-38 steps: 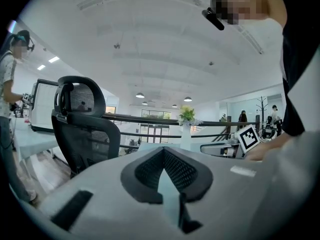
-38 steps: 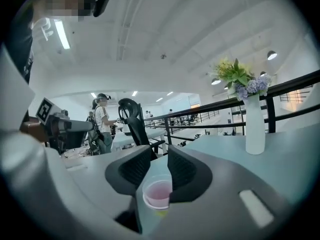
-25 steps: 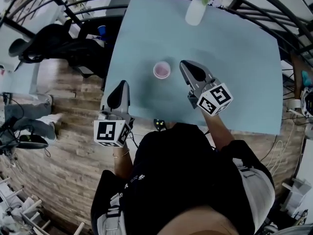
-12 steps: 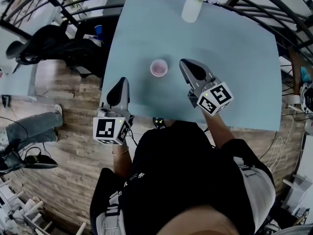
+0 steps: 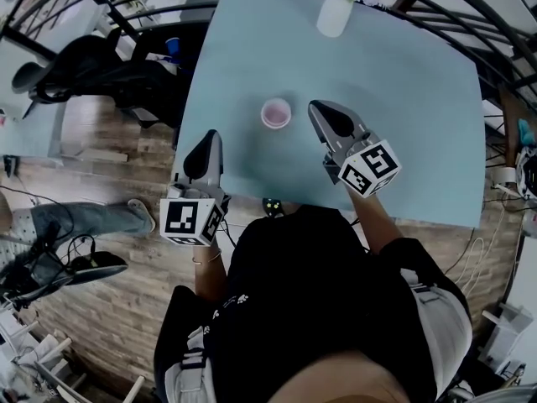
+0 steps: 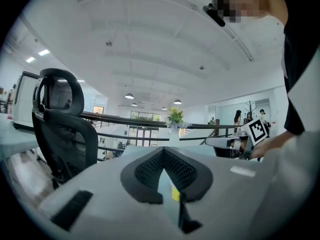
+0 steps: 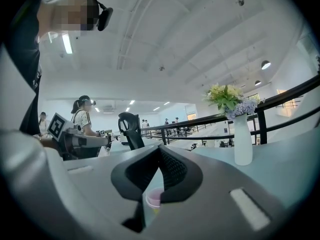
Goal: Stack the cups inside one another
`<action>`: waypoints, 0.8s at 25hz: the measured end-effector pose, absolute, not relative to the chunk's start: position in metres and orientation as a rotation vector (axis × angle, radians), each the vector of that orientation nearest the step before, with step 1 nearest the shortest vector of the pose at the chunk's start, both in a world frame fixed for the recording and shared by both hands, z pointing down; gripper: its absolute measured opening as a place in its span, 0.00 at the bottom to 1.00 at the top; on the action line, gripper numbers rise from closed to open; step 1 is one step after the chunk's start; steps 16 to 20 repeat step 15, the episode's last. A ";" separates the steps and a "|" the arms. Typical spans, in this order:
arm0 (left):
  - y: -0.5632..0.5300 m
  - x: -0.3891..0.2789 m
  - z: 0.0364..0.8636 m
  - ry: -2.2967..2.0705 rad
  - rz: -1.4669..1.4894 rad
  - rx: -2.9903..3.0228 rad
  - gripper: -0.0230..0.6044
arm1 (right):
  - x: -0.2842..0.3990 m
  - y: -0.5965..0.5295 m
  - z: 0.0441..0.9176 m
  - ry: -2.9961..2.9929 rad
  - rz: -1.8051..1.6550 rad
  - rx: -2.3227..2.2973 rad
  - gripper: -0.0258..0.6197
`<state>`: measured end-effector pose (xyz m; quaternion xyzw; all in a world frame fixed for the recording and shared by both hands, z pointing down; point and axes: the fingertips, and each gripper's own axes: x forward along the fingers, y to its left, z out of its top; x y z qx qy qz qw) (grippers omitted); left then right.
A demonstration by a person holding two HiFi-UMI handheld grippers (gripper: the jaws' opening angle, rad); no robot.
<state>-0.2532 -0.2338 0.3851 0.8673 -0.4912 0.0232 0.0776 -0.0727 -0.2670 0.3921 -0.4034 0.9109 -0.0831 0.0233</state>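
Two claws, left claw (image 5: 213, 137) and right claw (image 5: 315, 109), stay closed, empty and motionless while the lone pink cup (image 5: 276, 113) sits unmoved on the table (image 5: 403, 91) near the right one, suggesting stacking is done.

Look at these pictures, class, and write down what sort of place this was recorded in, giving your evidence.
Most likely an open-plan office, perhaps on an upper level. There is a black mesh office chair, a pale blue table with a vase of flowers, and a black railing behind it.
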 end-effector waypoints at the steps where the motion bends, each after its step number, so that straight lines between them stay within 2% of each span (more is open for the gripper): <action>1: -0.234 -0.253 0.385 -1.471 0.070 2.600 0.01 | -0.073 -0.267 0.392 2.820 -0.257 -1.249 0.06; 20: -0.231 -0.251 0.385 -1.465 0.073 2.605 0.01 | -0.068 -0.263 0.390 2.810 -0.249 -1.261 0.06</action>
